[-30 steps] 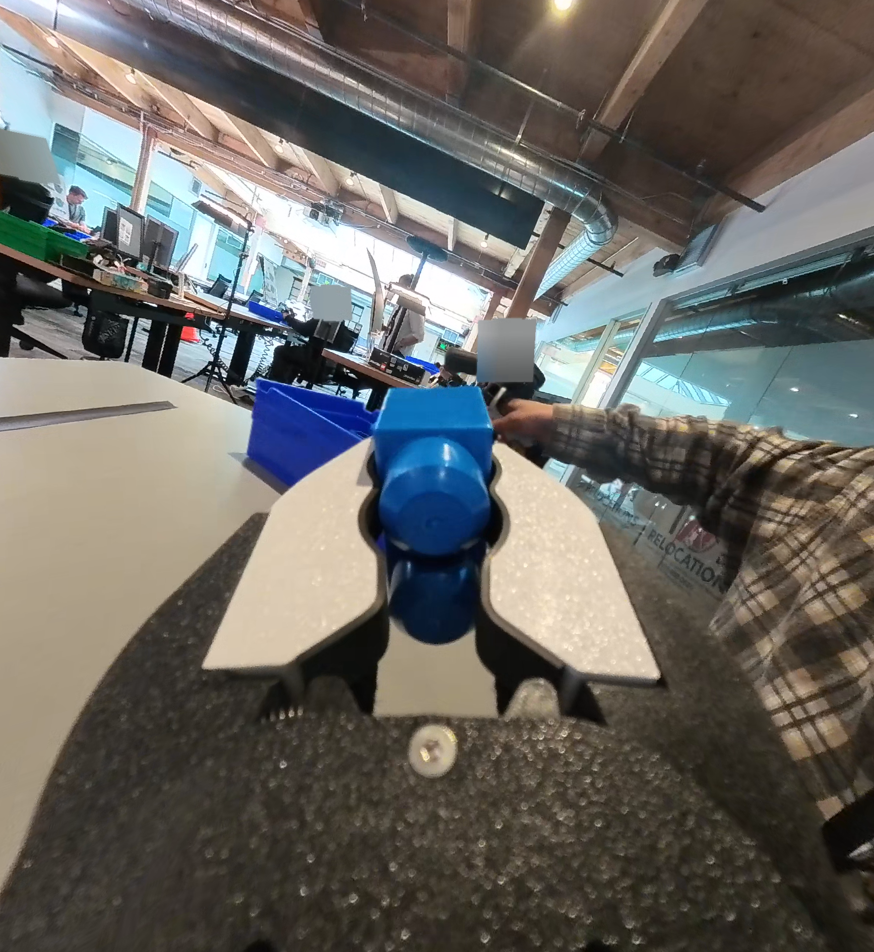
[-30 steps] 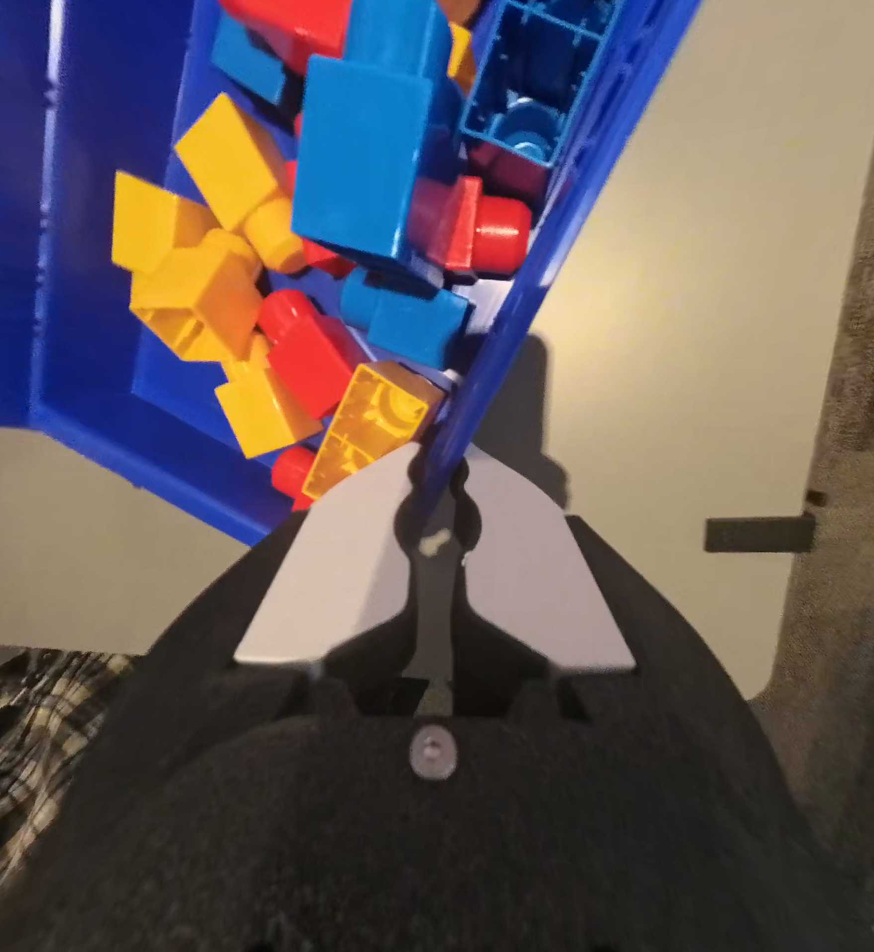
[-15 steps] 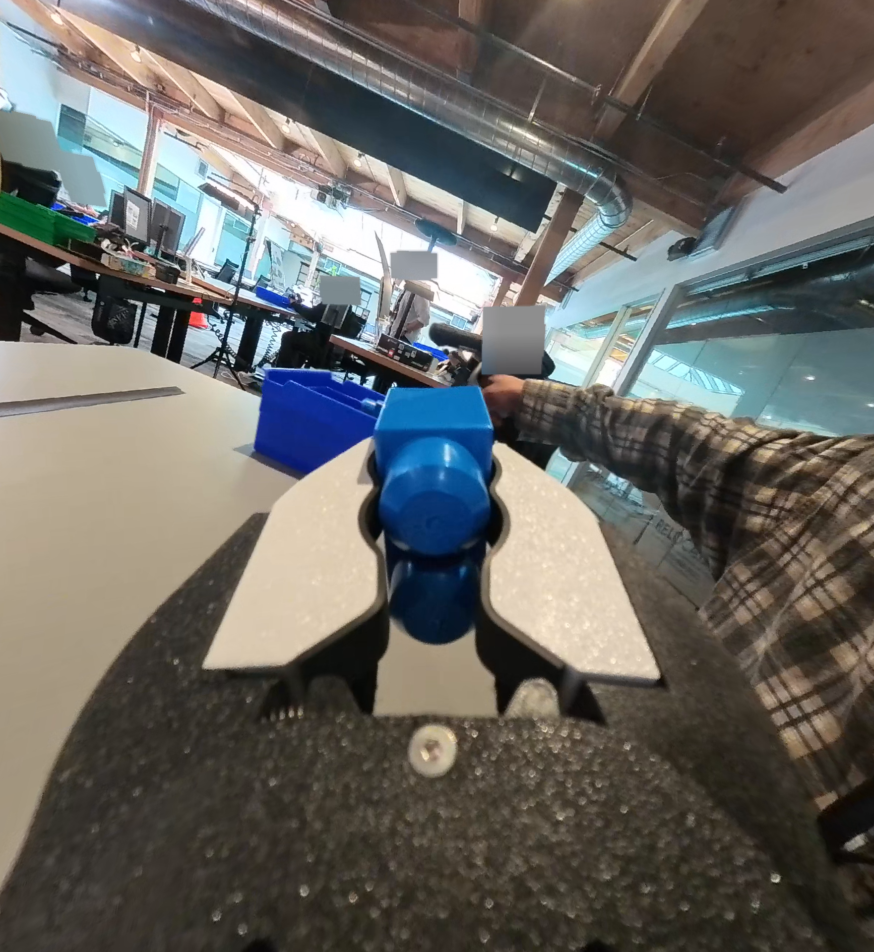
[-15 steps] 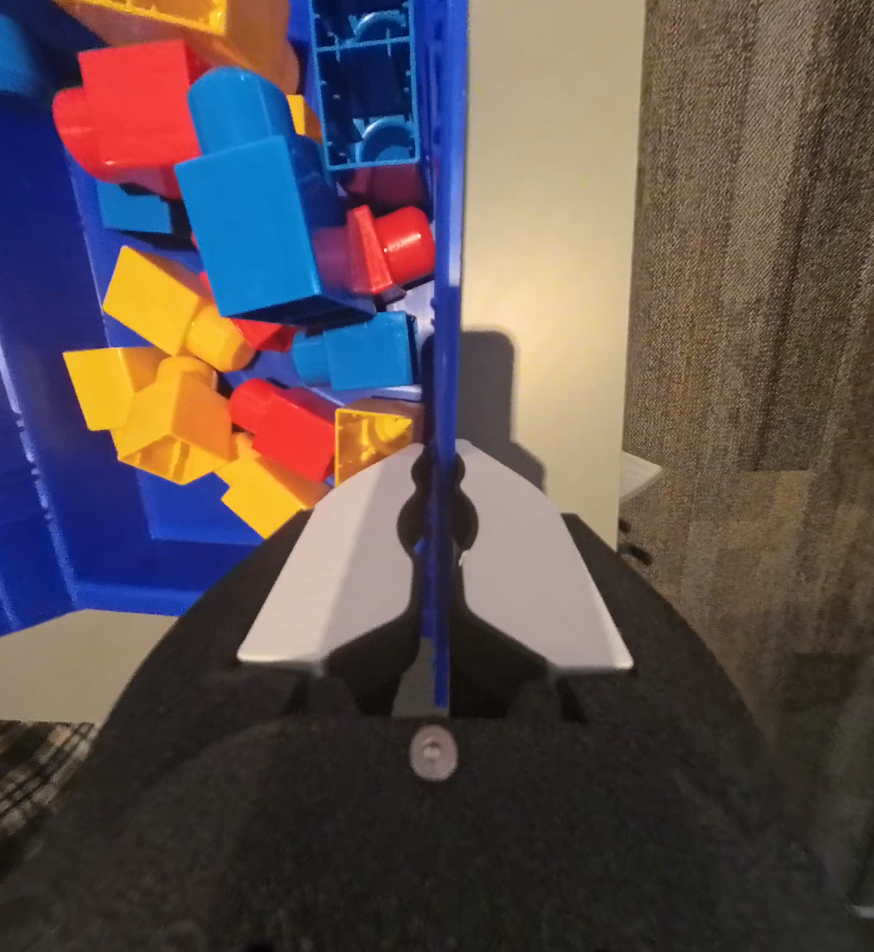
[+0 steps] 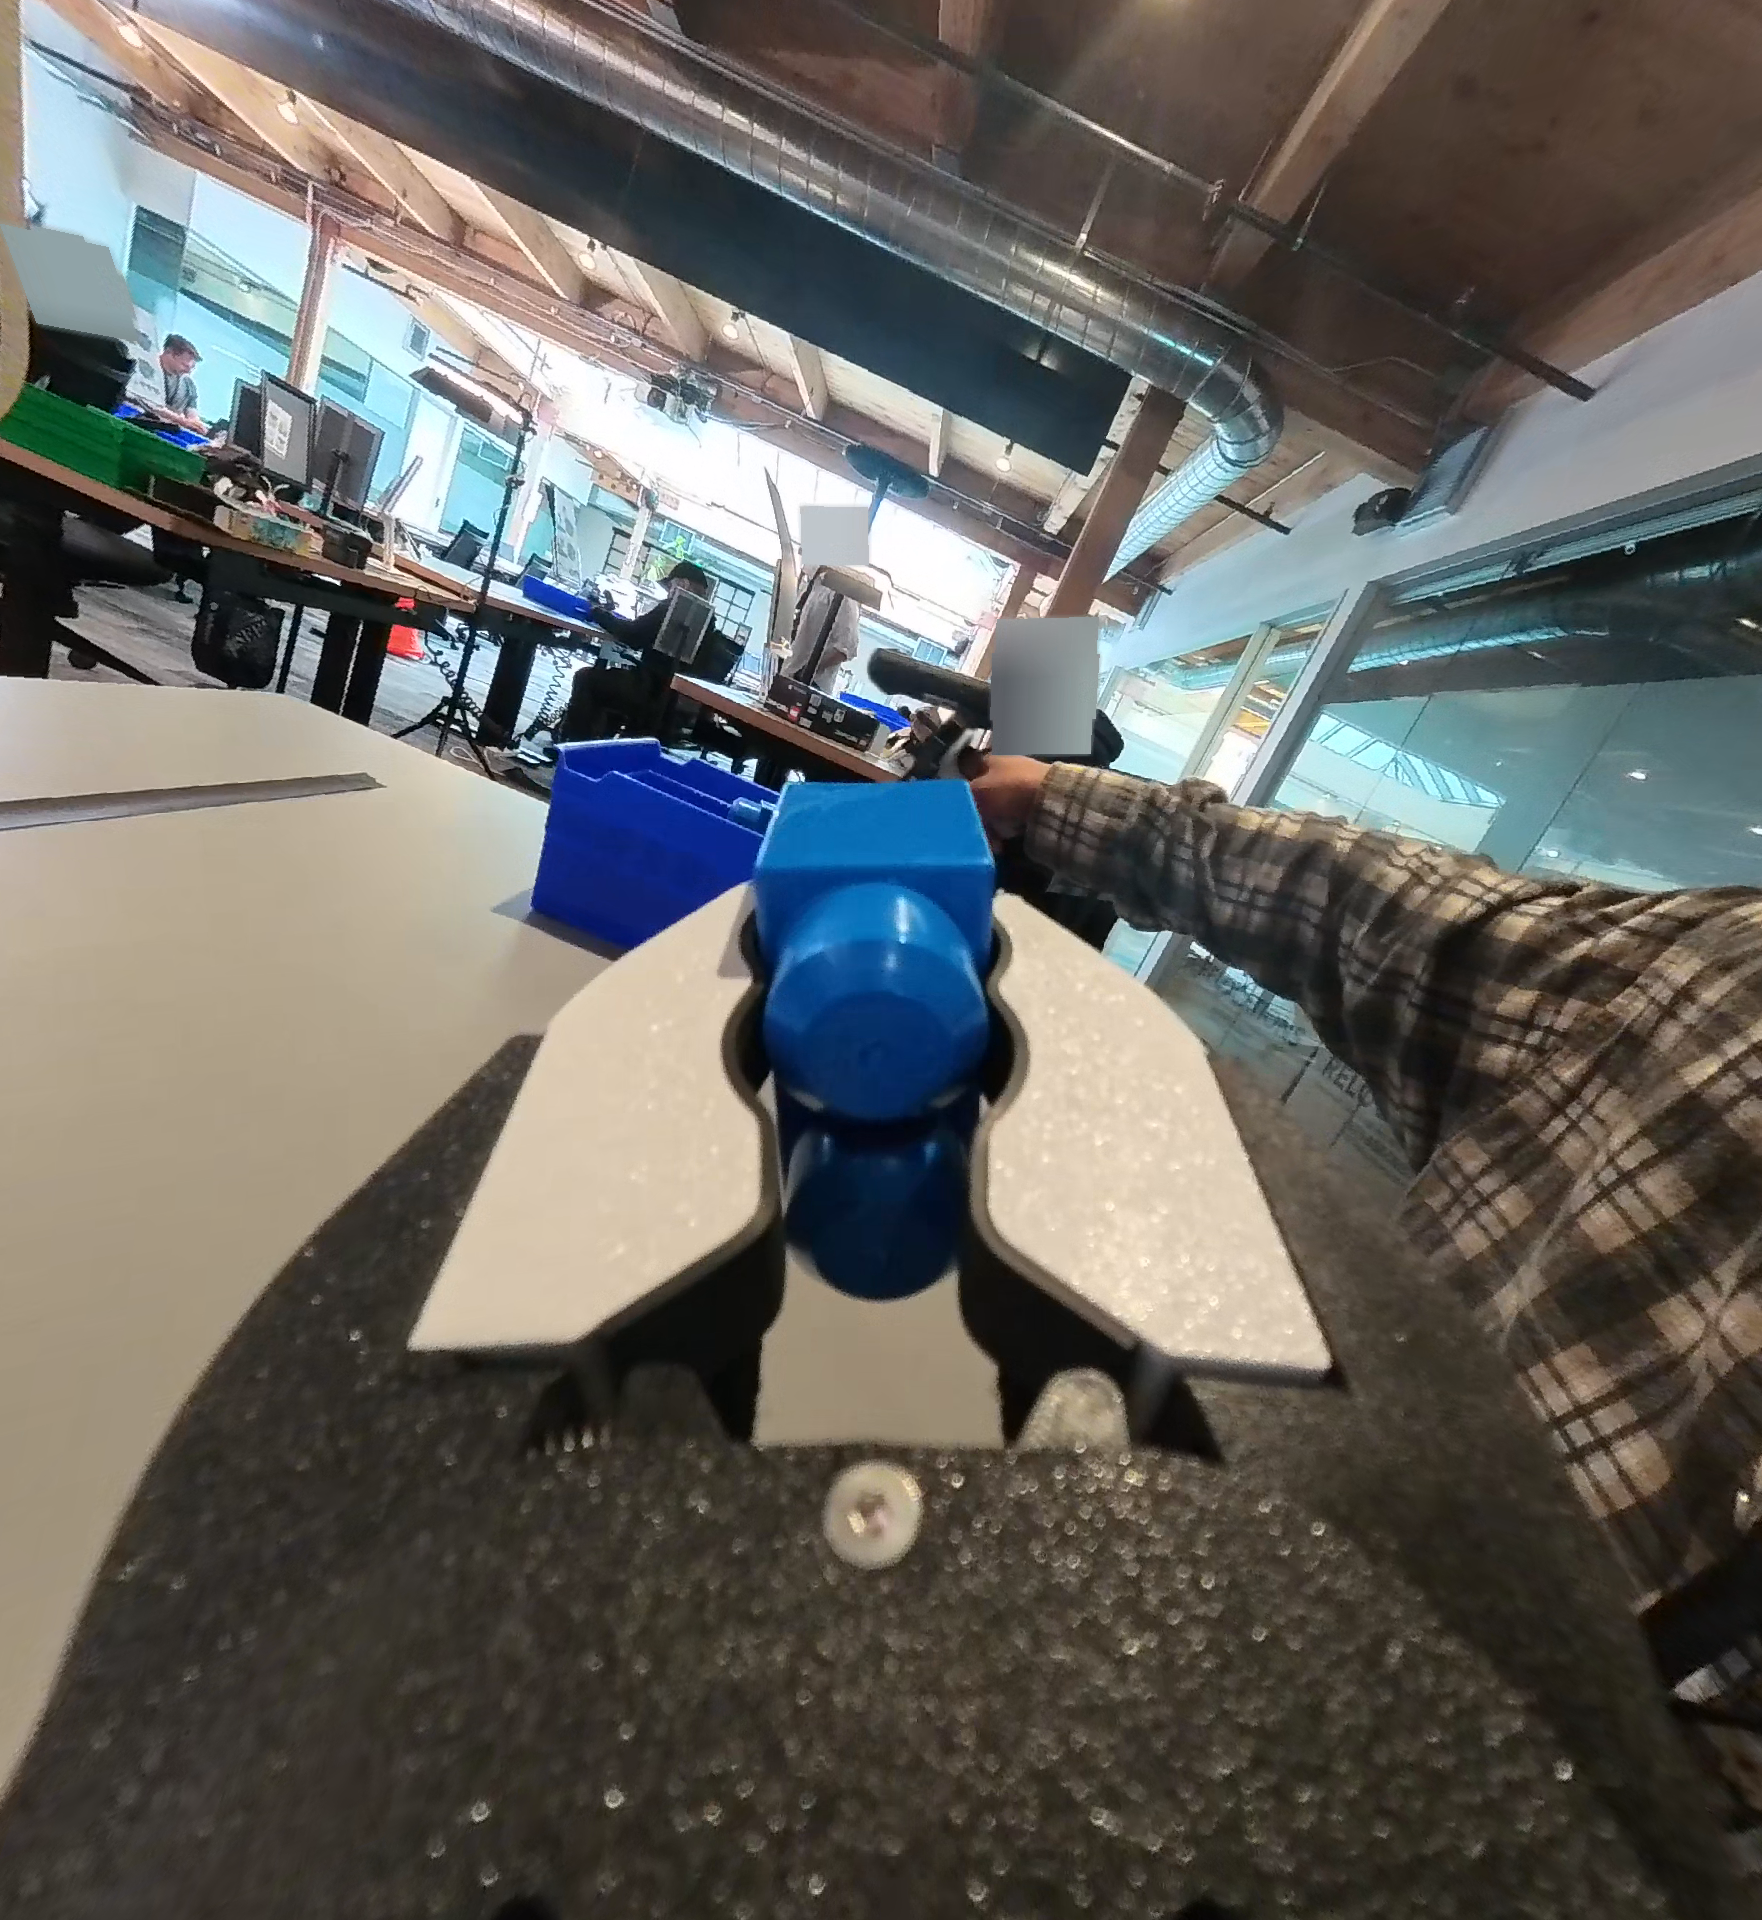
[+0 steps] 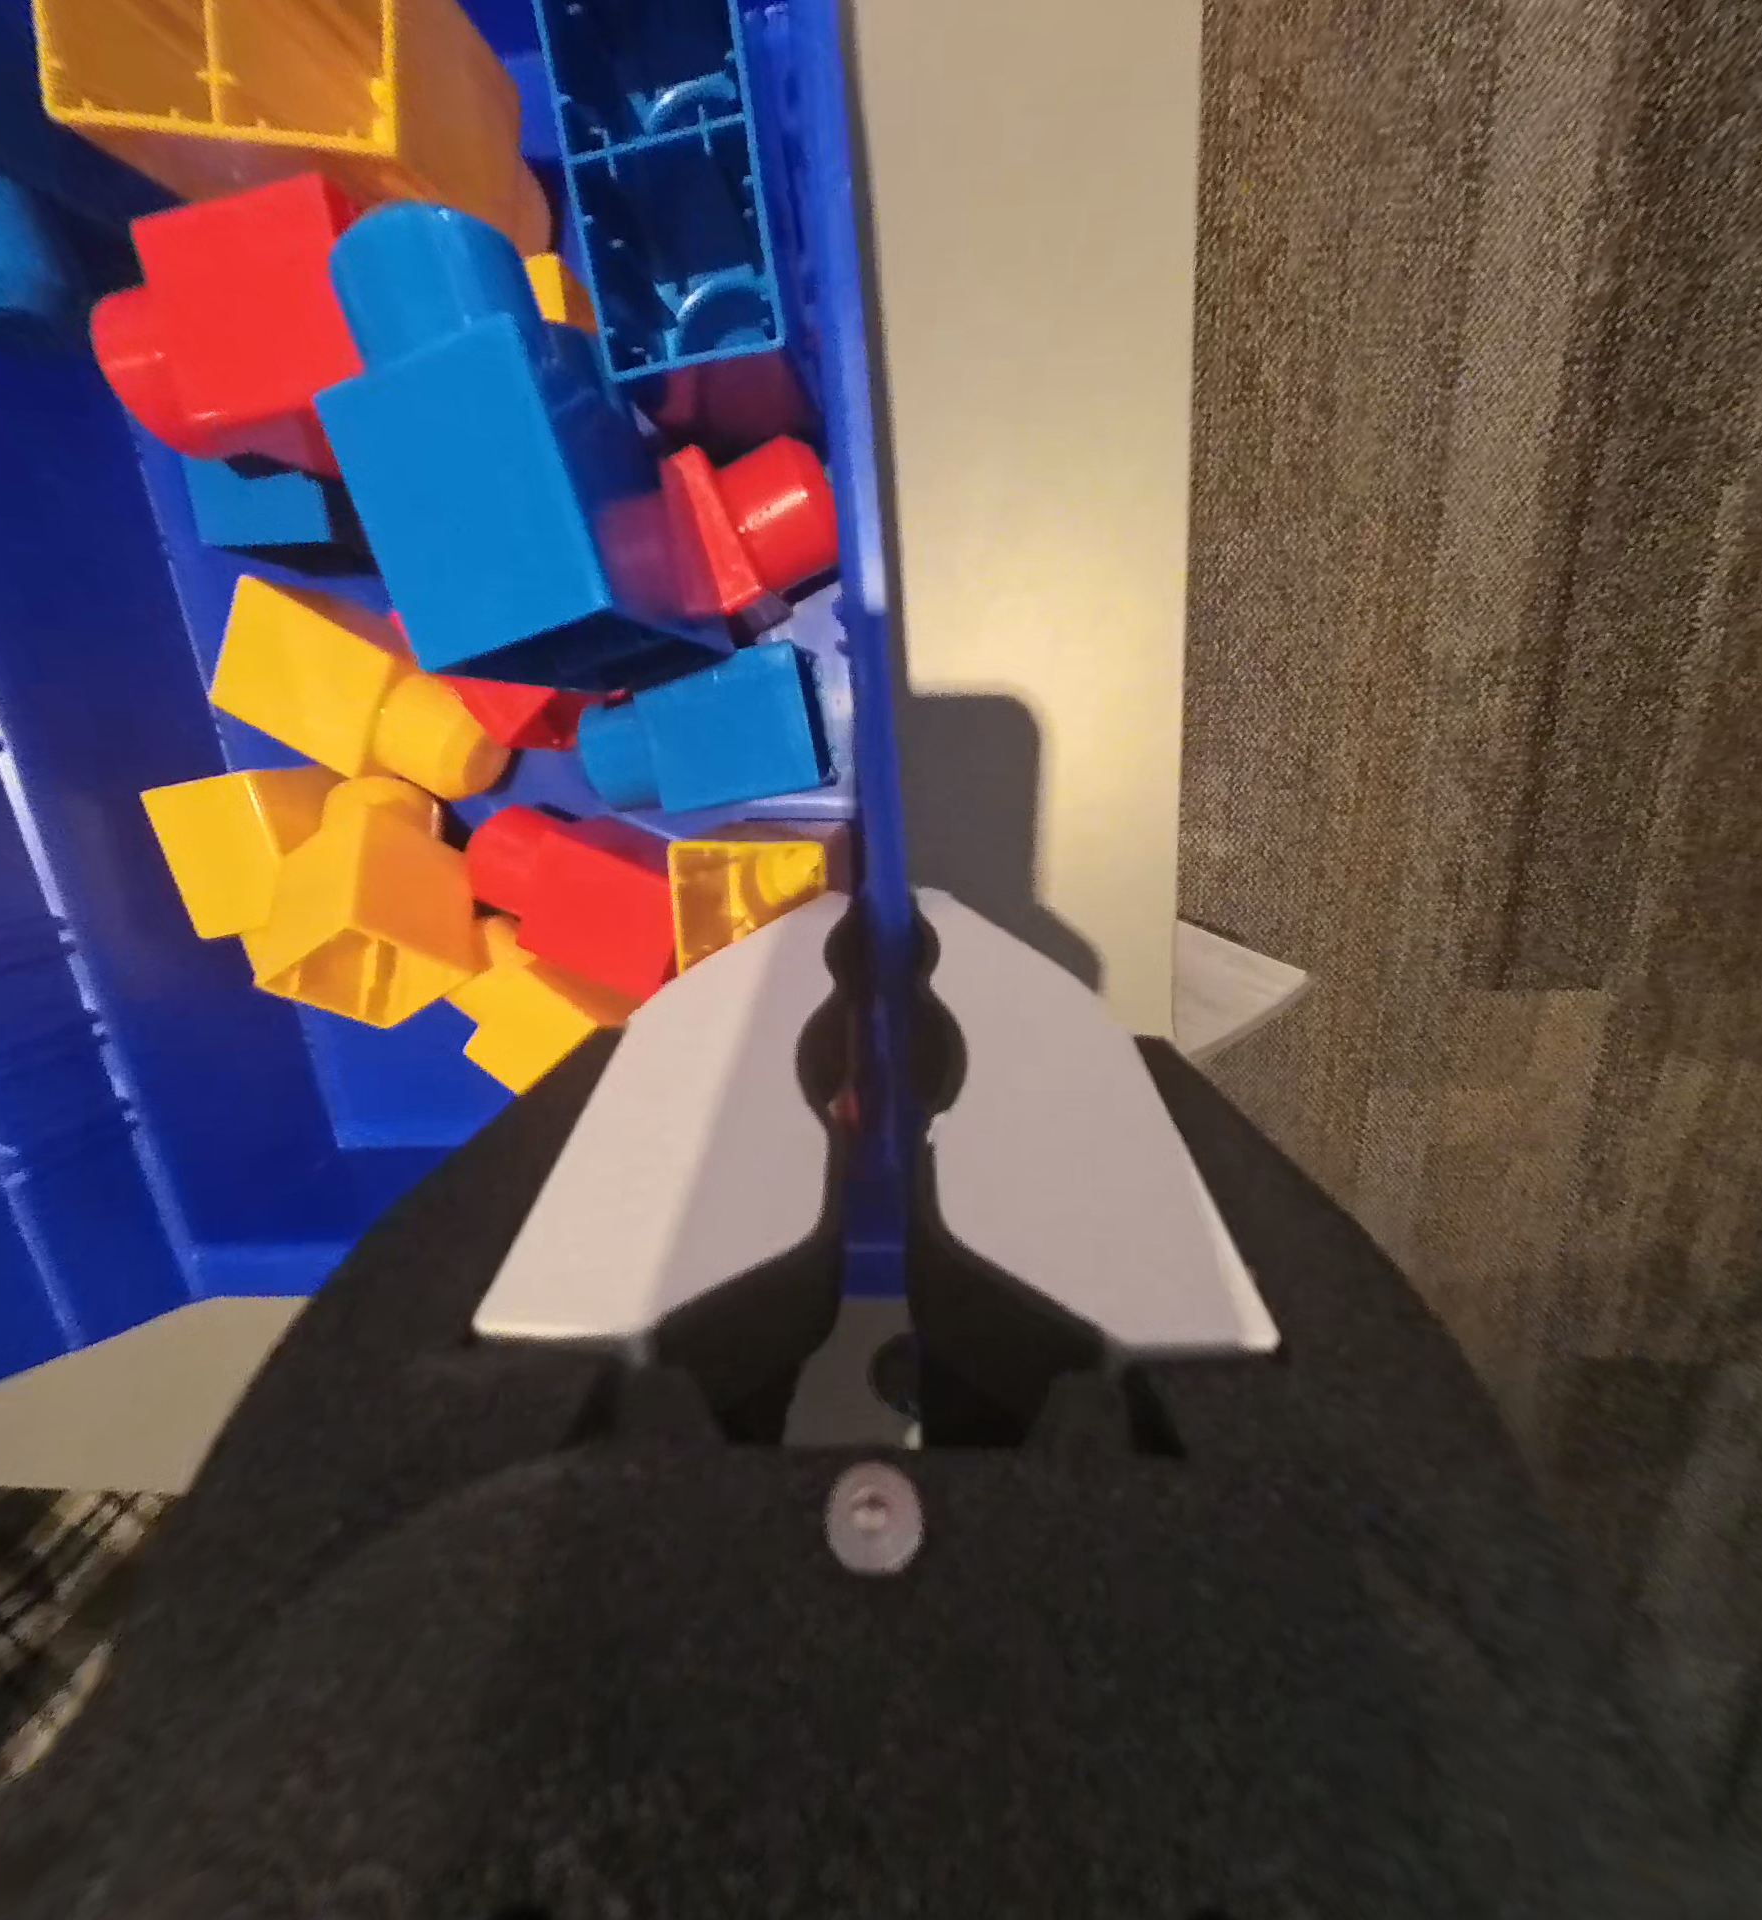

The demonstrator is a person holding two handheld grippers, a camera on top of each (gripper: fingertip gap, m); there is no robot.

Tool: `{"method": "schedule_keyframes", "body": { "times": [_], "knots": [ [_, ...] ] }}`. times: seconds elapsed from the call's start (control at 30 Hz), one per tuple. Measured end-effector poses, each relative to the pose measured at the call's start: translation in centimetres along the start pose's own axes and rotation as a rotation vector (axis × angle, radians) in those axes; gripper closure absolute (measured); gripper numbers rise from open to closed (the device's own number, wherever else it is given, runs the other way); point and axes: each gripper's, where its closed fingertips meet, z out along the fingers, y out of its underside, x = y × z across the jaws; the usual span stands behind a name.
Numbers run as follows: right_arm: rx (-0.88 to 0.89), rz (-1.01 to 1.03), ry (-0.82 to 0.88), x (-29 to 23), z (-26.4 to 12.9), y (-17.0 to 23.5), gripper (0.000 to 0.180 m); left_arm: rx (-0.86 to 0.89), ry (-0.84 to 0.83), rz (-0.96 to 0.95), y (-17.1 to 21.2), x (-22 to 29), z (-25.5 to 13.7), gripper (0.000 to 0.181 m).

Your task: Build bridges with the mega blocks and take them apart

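Note:
My left gripper (image 5: pixel 872 935) is shut on a blue mega block (image 5: pixel 875 935), its studs pointing back at the camera, held above the white table (image 5: pixel 181 987). A blue bin (image 5: pixel 638 852) stands on the table beyond it. My right gripper (image 6: pixel 877 935) is shut on the side wall of the blue bin (image 6: pixel 861 520), one finger inside and one outside. The bin holds several red, yellow and blue blocks, among them a large blue block (image 6: pixel 472 478), a red block (image 6: pixel 576 894) and a yellow block (image 6: pixel 337 686).
The bin sits near the table's right edge (image 6: pixel 1183 520), with brown carpet (image 6: pixel 1531 623) beyond. A plaid sleeve (image 5: pixel 1428 987) reaches from the right toward the bin. Desks, monitors and people are far behind. A grey strip (image 5: pixel 150 800) lies on the table at left. Left tips to right tips: about 55 centimetres.
The bin has swung round on the table with my right gripper holding its wall, and sits farther off in the left view. The left gripper keeps hold of the blue block.

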Motion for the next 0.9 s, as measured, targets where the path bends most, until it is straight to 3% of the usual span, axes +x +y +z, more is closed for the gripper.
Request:
{"method": "schedule_keyframes", "body": {
  "times": [0.13,0.23,0.33,0.43,0.5,0.63,0.73,0.9],
  "knots": [
    [0.132,-0.06,0.069,-0.3,-3.1,-1.6,0.137,0.001,-0.004,0.009,-0.1,0.0,-0.1,0.144],
    [0.468,-0.223,0.09,-5.2,-8.6,-5.7,0.112,0.007,0.0,0.013,-0.3,0.2,-0.1,0.145],
    [0.835,-0.449,-0.122,-18.0,-13.9,-7.4,0.105,0.013,0.001,0.029,-0.7,0.4,-0.2,0.144],
    [1.016,-0.685,-0.565,-33.1,-16.5,-3.5,0.115,0.029,0.009,0.046,-1.3,0.9,-0.3,0.145],
    [1.013,-0.779,-0.81,-40.4,-15.6,0.0,0.122,0.044,0.01,0.063,-1.8,1.2,-0.6,0.145],
    [0.751,-0.831,-1.113,-49.0,-9.2,4.3,0.121,0.076,0.018,0.072,-2.6,1.4,-1.1,0.145],
    [0.628,-0.767,-1.25,-51.7,-6.3,5.0,0.122,0.096,0.036,0.05,-2.9,1.5,-1.3,0.145],
    [0.583,-0.806,-1.249,-53.9,-4.4,5.3,0.122,0.083,0.063,0.035,-2.5,1.8,-0.8,0.144]
  ]
}}
